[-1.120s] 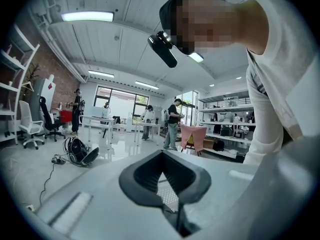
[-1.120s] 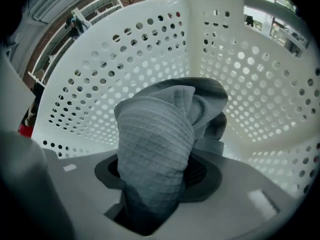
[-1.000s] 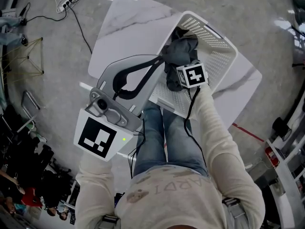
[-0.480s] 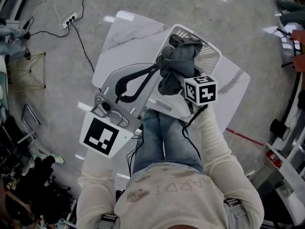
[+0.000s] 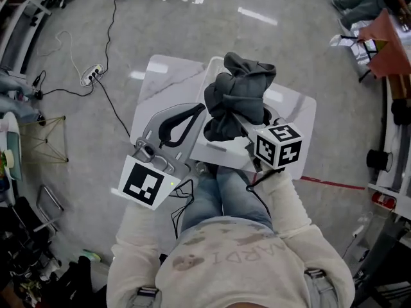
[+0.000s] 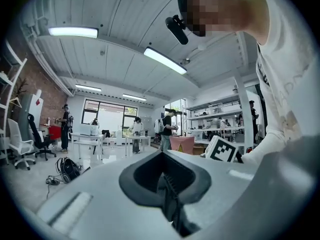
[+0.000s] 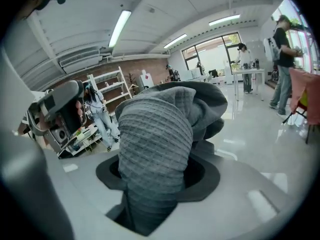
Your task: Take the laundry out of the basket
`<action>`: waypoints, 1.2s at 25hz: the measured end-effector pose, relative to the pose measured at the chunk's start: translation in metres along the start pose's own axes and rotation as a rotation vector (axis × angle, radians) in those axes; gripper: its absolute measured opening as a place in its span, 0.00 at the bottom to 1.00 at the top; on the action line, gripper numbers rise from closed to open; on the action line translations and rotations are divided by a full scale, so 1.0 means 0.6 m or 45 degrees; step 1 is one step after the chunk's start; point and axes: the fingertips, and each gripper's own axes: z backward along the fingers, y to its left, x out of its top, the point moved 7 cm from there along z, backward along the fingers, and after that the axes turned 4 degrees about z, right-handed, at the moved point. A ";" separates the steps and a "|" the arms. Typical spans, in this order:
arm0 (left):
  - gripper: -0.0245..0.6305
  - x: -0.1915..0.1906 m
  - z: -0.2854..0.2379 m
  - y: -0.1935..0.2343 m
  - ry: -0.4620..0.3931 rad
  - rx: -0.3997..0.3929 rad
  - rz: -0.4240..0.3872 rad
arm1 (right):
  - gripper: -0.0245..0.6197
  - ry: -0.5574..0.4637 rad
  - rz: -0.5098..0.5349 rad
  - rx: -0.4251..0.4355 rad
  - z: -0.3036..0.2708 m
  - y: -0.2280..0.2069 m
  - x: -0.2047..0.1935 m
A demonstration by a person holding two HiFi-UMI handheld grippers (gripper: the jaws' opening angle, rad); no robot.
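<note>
A dark grey ribbed garment [image 5: 237,95] hangs bunched above the white laundry basket [image 5: 217,149], which stands on a white marble table [image 5: 160,82]. My right gripper [image 5: 241,117] is shut on the garment from below, and the cloth hides its fingertips. In the right gripper view the garment [image 7: 160,149] fills the gap between the jaws of the right gripper [image 7: 155,219]. My left gripper [image 5: 198,106] hovers over the table left of the basket. The left gripper [image 6: 167,194] is shut with nothing in it and points out into the room.
A power strip [image 5: 92,74] with cables lies on the floor to the far left of the table. A red line [image 5: 334,183] runs across the floor at the right. The person's legs stand against the table's near edge. Tables, shelves and people fill the room beyond.
The right gripper has lifted the grey garment up out of the basket, toward the head camera. The left gripper has stayed beside the basket.
</note>
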 end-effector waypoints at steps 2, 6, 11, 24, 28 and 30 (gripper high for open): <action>0.04 0.011 0.011 -0.018 -0.003 -0.027 -0.009 | 0.43 -0.068 0.007 -0.020 0.040 0.019 0.014; 0.04 0.028 0.028 -0.047 -0.005 -0.082 -0.032 | 0.43 -0.194 0.026 -0.052 0.110 0.059 0.038; 0.04 0.044 0.027 -0.083 -0.014 -0.130 -0.062 | 0.43 -0.328 0.066 -0.071 0.185 0.083 0.059; 0.04 0.085 0.059 -0.173 -0.054 -0.090 -0.064 | 0.43 -0.591 0.128 -0.022 0.340 0.140 0.070; 0.04 0.102 0.071 -0.226 -0.081 -0.073 -0.047 | 0.43 -0.644 0.118 -0.011 0.404 0.147 0.049; 0.04 0.108 0.078 -0.253 -0.086 -0.072 -0.061 | 0.43 -0.658 0.121 -0.017 0.430 0.151 0.038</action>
